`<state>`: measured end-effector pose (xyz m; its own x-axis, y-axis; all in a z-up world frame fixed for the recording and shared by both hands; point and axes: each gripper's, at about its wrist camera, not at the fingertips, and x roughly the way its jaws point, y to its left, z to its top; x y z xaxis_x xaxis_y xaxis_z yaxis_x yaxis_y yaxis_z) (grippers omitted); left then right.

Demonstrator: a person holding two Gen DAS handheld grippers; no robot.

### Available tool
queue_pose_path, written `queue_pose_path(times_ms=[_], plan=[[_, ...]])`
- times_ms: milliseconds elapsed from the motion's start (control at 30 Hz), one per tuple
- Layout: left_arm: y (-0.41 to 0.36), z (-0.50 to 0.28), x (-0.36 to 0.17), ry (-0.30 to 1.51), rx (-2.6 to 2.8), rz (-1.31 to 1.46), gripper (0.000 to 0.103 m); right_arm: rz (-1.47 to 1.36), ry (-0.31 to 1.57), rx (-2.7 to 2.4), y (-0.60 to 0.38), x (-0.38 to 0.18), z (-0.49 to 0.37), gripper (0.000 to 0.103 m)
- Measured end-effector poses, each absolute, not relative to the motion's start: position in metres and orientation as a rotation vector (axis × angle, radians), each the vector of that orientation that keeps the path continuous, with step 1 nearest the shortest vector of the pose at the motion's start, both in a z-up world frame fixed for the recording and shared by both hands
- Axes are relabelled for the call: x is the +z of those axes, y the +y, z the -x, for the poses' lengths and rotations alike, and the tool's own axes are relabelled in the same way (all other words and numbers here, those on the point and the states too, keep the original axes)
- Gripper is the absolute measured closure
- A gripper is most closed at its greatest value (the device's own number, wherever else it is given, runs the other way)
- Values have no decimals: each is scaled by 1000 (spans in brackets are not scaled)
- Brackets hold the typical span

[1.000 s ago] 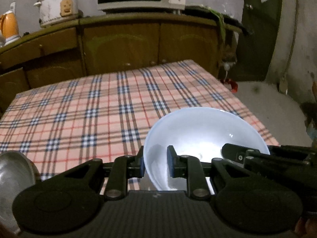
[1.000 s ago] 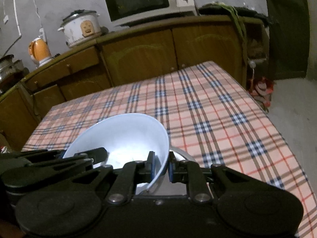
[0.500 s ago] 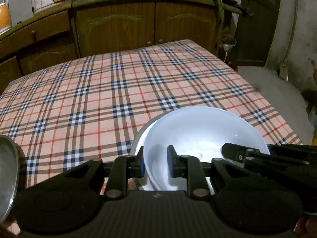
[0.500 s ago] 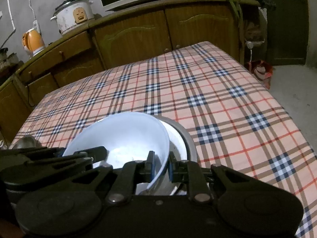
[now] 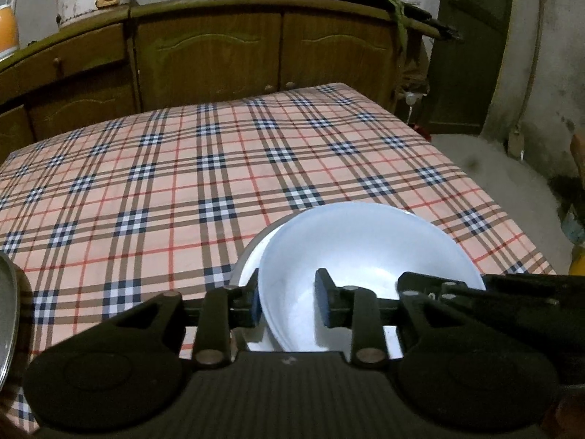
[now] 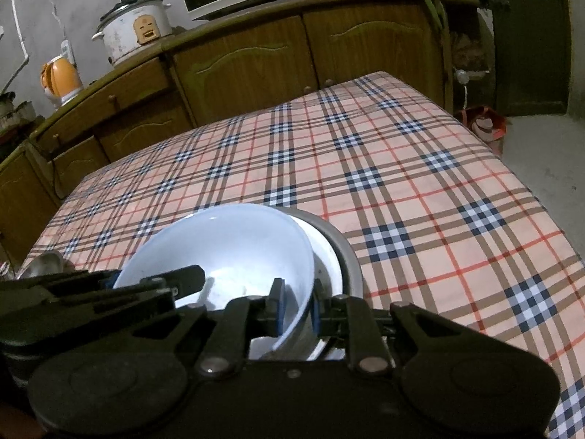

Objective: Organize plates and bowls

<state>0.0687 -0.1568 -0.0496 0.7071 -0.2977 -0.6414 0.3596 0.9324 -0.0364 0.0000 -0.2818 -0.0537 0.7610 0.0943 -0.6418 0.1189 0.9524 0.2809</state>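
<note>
Nesting the white bowl [image 6: 226,245] into the metal dish [image 6: 347,259], the right gripper [image 6: 297,309] clamps its rim while the left gripper [image 5: 289,301], jaws just widening, straddles the opposite rim loosely.

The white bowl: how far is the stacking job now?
Done: the white bowl sits in the grey dish with a white plate under it. In hand: the left gripper has just been opening, rim between its jaws but no longer pinched; the right gripper is clamped on the rim. Left: release, then the metal bowl beside the stack.
</note>
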Motion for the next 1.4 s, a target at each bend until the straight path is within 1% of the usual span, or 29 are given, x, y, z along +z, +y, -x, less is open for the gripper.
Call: queue_pose_path(times_ms=[267,367,400,433,467,500,567,667,733,767,800,833,867,933,1033,1200,1400], plan=[[-151,-69,-45,705,-372,-60,72,-353,729,-7,-288,-53,-2,84],[-150,-66,-38,668,-354,-80,68,-333,707,-17,-288,-46,1,80],[-149,-65,-35,659,-354,-78,66,-323,693,-22,-288,-43,3,74],[-148,-66,-33,661,-360,-69,65,-308,680,-27,-287,-39,3,65],[-147,-67,-32,667,-364,-57,65,-292,674,-33,-287,-36,3,61],[-146,-67,-31,670,-359,-50,65,-280,668,-41,-287,-33,4,58],[-144,-67,-29,670,-353,-48,64,-281,659,-55,-290,-30,6,56],[-143,-65,-28,677,-343,-50,56,-296,650,-67,-294,-28,10,50],[-142,-63,-28,677,-335,-58,51,-303,643,-70,-295,-28,12,37],[-141,-63,-29,682,-330,-64,49,-304,639,-72,-295,-28,13,34],[-141,-63,-30,687,-327,-66,46,-303,637,-76,-295,-28,13,33],[-140,-64,-31,693,-319,-66,42,-301,638,-79,-295,-28,13,33],[-138,-65,-32,698,-315,-65,40,-297,642,-84,-295,-29,13,33],[-137,-67,-35,715,-311,-60,37,-296,655,-93,-296,-32,12,28],[-135,-69,-39,726,-298,-64,32,-303,676,-91,-297,-39,10,28],[-137,-72,-45,741,-296,-71,29,-326,702,-74,-297,-50,8,28],[-138,-77,-51,756,-292,-81,27,-380,688,-65,-298,-60,8,28]])
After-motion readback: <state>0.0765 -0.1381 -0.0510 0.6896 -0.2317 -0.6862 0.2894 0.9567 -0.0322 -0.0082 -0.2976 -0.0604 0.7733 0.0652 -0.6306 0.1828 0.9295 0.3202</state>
